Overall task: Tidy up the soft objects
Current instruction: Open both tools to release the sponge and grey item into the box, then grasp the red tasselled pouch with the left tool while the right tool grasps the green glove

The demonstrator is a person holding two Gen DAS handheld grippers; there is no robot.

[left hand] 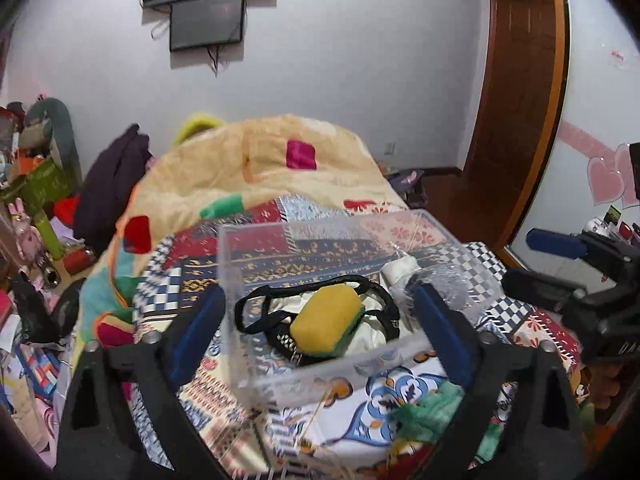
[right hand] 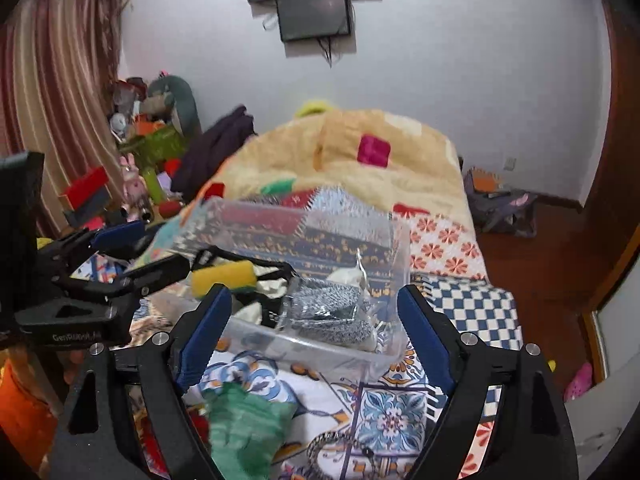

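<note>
Hovering spread and empty before the clear bin (left hand: pixel 256 240), left claw (left hand: pixel 320 320) and right claw (right hand: pixel 316 320)

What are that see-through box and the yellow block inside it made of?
The box looks like clear hard plastic: glossy, with the bedspread pattern showing through its walls. The yellow block looks like foam sponge: matte, rounded, with a green layer underneath, probably a scouring pad.

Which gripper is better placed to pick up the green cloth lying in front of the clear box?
Right, probably. The green cloth lies just below the open right gripper, near its left finger; in the left view it lies off beside the right finger of the left gripper.
</note>
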